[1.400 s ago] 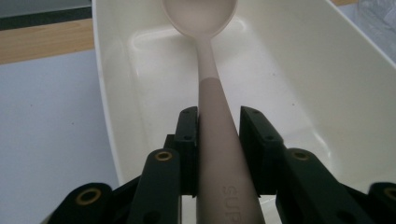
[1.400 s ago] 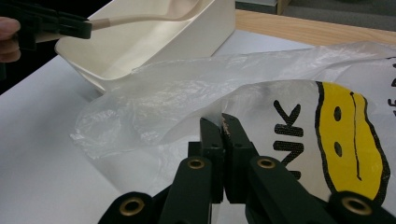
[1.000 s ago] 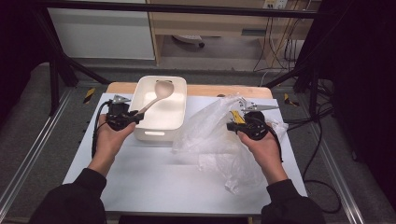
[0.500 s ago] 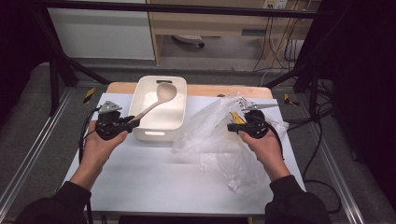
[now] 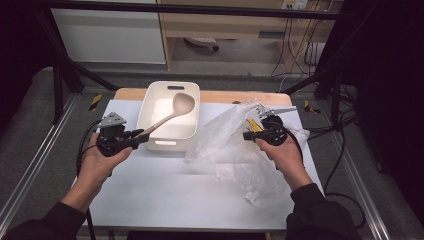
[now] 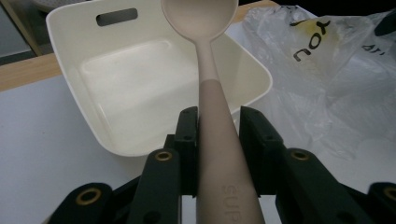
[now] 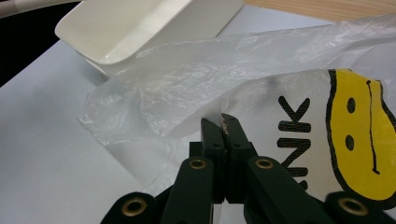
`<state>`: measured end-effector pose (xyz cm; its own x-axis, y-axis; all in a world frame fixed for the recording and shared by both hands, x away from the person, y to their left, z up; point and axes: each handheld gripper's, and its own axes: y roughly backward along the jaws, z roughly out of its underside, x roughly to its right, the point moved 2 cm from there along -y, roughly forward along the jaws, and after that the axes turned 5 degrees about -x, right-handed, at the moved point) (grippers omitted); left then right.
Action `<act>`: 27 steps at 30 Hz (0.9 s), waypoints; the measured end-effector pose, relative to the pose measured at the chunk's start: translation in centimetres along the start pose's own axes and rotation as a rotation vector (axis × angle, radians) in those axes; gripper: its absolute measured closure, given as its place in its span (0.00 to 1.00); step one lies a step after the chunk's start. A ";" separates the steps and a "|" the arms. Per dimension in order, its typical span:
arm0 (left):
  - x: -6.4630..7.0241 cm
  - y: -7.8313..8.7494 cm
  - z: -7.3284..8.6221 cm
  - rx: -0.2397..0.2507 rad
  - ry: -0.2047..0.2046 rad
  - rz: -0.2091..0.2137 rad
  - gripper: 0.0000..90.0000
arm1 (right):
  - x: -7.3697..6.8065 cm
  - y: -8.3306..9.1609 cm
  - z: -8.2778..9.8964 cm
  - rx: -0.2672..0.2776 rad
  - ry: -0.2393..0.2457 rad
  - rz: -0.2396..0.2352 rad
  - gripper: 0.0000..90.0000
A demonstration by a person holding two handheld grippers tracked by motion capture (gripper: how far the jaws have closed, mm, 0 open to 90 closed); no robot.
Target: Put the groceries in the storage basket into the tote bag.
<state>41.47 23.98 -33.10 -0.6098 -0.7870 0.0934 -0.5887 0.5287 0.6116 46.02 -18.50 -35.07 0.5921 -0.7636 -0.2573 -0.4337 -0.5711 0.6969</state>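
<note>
My left gripper (image 5: 131, 140) is clamped on the handle of a spoon (image 5: 170, 114), both jaws pressing its sides in the left gripper view, where the spoon (image 6: 212, 93) runs straight up between them. The bowl end hangs over the white tub (image 5: 155, 131), up in the air and not touching its floor as far as I can tell. The tub (image 6: 74, 60) sits at the back of the white table (image 5: 165, 195), with a slot handle cut into its far wall, and looks bare inside.

My right gripper (image 5: 250, 131) is pinched tight on a fold of the clear bag (image 5: 235, 155). In the right gripper view the jaws meet with just the thin plastic (image 7: 187, 88) caught between them, and a yellow smiley print with black letters sits right beside them. The bag sprawls crumpled over the right half of the table, its left edge just beside the tub, maybe touching it, I can't tell. The two grippers are well apart, tub and bag between them.
</note>
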 end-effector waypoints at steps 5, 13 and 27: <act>1.2 1.1 -0.1 0.010 -0.028 0.051 0.76 | -0.1 0.1 -0.4 -0.001 0.000 0.002 1.00; 3.3 2.3 0.4 -0.001 -0.075 0.125 0.76 | 0.1 0.2 -1.1 -0.004 -0.007 0.004 1.00; 5.7 3.2 1.5 -0.021 -0.134 0.183 0.76 | -0.5 1.1 -2.9 0.029 0.008 0.035 1.00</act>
<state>35.33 21.60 -31.80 -0.7713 -0.6285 0.1001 -0.4514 0.6511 0.6102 47.17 -17.84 -32.24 0.5815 -0.7809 -0.2281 -0.4736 -0.5529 0.6856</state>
